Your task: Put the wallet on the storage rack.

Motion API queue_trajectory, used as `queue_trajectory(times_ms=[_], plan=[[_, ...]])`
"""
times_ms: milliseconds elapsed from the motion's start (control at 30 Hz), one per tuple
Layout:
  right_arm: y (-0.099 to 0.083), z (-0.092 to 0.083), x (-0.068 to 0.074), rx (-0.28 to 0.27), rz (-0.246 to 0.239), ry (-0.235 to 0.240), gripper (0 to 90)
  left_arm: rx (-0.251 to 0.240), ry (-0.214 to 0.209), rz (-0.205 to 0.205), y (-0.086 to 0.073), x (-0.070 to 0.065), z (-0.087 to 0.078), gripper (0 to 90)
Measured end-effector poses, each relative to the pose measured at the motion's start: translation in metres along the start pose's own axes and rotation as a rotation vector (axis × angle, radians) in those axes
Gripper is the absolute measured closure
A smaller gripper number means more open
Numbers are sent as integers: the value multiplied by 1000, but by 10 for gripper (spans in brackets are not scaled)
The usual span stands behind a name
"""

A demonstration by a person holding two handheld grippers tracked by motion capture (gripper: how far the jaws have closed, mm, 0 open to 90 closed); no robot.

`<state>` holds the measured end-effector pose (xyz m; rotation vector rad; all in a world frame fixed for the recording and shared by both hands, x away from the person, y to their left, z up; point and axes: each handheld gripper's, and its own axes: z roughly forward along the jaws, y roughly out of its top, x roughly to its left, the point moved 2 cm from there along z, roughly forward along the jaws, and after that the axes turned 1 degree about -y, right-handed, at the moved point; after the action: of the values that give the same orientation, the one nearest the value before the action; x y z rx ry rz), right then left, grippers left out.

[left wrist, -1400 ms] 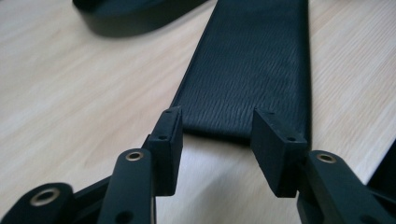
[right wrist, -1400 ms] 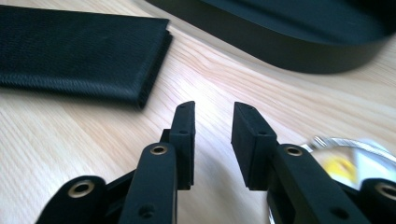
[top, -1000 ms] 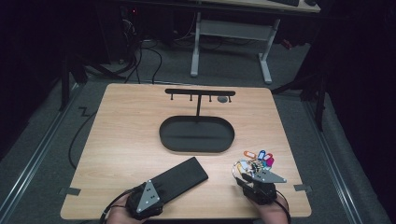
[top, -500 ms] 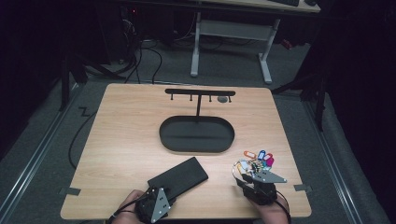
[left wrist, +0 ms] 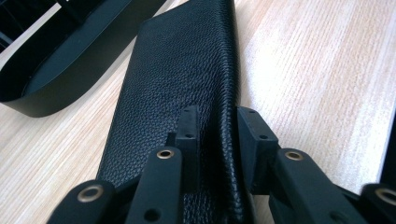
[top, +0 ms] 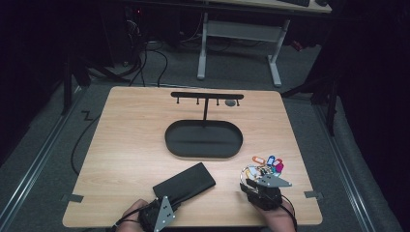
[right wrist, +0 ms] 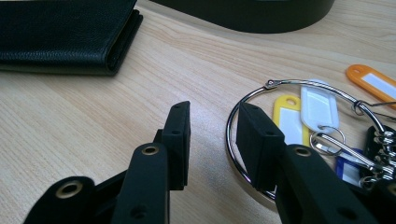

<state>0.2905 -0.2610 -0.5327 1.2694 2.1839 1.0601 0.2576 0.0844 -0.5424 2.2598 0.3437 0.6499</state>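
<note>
The black wallet [left wrist: 187, 70] lies flat on the counter [top: 130, 145]; the left hand-held gripper [left wrist: 217, 135], whose jaws have just been closing, pinches its folded edge. The right hand-held gripper [right wrist: 212, 140] stands partly spread, one jaw inside the key ring [right wrist: 299, 91], gripping nothing.

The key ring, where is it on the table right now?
In the high view the key ring lies at the table's near right corner, touching the right gripper, right of the black wallet and below the oval tray.
</note>
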Motion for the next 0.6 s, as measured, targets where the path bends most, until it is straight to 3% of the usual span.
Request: queue_trajectory(times_ms=[167,333,600], plan=[[0,-2,-1,-6,5,-2,659,-9,-9,-24,0,4,-3,764],[0,-3,-3,-14,15,-3,657,-83,-26,-103,0,15,-13,793],[0,-5,-4,-20,22,2,657,-135,-24,-169,0,23,-27,813]])
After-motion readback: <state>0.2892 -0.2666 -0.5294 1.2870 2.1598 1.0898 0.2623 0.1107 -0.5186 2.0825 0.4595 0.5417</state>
